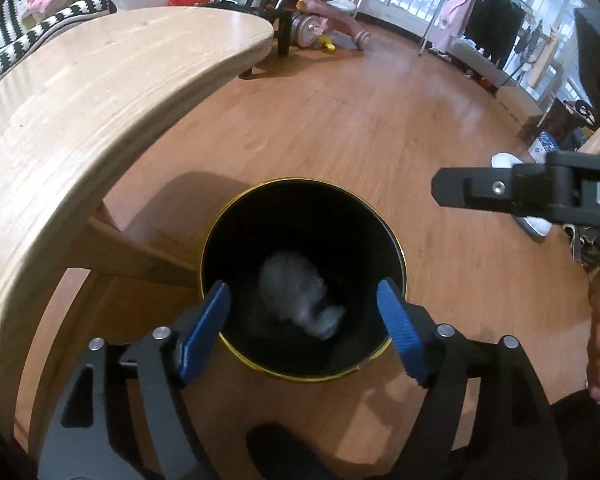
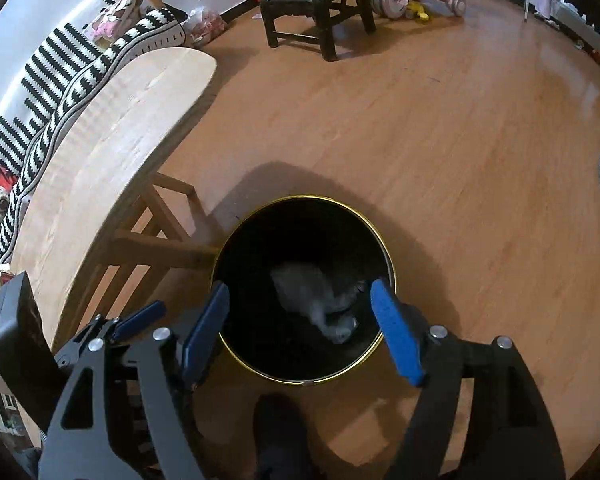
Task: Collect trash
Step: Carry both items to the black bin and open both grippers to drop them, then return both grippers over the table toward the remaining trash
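We were in a home, in a lived-in living room with a wooden floor [image 2: 420,140]. A pink child's tricycle [image 1: 324,20] stood near a clothes rack [image 1: 488,24] hung with garments by the windows, and a striped black-and-white cushion [image 2: 60,76] lay behind a pale wooden surface [image 1: 100,92].

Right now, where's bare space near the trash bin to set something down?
The wooden tabletop beside the black bin is bare along its near and middle stretch. The floor beyond and right of the bin is open up to the dark stool. It is crowded above the bin mouth, where both grippers hang with open jaws, and by the pink toys.
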`<state>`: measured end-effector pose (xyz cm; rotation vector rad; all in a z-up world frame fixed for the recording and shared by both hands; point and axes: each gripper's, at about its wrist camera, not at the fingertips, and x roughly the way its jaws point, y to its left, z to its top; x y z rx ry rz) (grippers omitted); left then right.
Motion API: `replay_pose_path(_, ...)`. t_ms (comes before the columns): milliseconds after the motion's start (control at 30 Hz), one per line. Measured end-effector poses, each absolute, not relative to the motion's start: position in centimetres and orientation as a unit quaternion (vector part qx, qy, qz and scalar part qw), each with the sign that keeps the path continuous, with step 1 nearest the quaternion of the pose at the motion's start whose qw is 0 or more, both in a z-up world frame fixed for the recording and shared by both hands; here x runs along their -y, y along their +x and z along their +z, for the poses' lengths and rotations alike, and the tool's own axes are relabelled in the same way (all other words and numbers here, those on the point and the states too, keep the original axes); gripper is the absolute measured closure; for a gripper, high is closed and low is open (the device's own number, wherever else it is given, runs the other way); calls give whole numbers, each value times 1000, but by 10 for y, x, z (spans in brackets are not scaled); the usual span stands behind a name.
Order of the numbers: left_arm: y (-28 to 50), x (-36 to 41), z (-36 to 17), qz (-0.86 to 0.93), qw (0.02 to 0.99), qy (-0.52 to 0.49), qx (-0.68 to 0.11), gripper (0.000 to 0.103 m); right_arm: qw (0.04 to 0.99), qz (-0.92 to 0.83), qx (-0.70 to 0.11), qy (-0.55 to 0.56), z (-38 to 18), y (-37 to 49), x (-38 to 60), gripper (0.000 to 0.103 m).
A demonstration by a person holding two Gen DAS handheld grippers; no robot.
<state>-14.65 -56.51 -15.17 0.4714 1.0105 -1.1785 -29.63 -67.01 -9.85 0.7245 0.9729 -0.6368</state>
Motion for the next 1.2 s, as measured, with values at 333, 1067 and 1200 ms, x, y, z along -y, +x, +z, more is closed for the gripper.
replay_pose_path(333,-145,516,-100,-532,706,200,-422,13,819,-284,-408,287,-52,-285,638,27)
replay_pose_path(1067,-53,181,24,-317,873,90,-360,8,910,-49,-397,105,28,-100,361,19)
replay_pose_path(1200,-25,114,25,-254,894,57,-365,8,915,2,-391,100,32,-61,309,19)
